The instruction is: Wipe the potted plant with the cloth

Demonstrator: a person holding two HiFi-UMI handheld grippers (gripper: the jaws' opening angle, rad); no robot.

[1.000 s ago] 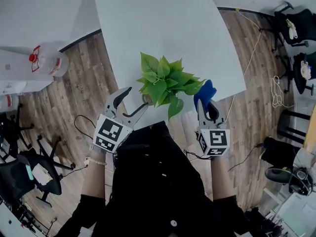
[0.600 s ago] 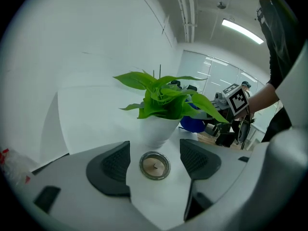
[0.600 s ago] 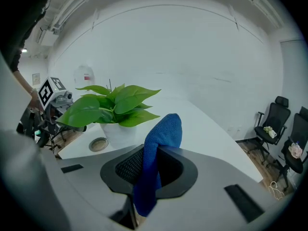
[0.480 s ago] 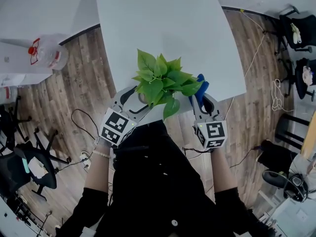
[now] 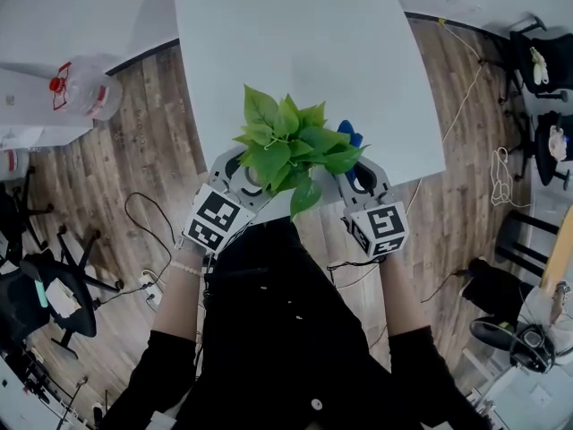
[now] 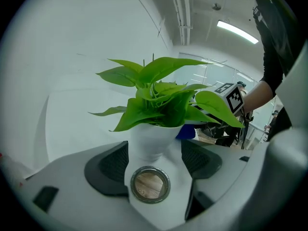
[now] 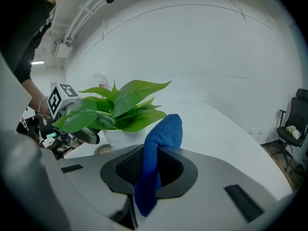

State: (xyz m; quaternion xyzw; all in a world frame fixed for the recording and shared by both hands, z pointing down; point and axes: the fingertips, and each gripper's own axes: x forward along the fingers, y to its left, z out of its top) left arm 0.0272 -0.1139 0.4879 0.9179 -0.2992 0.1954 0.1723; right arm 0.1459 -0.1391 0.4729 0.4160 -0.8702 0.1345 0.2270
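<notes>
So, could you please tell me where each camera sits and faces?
Head view: head-mounted, steeply down at table, potted plant; shows torso, forearms, left tool, right tool.
Left gripper view: on left tool, along jaws that were just opening, pot between them; right forearm behind.
Right gripper view: on right tool, along jaws clamping cloth, toward plant.
Shared by gripper views: that plant.

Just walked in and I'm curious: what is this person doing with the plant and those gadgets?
A person stands at a white table with a hand-held tool in each hand, about to clean a small plant. The left tool has just been opening its jaws, which sit apart on either side of the white pot without gripping it. The right tool is clamped on a blue cloth, held up close beside the plant. Whether the cloth touches it can't be told.
</notes>
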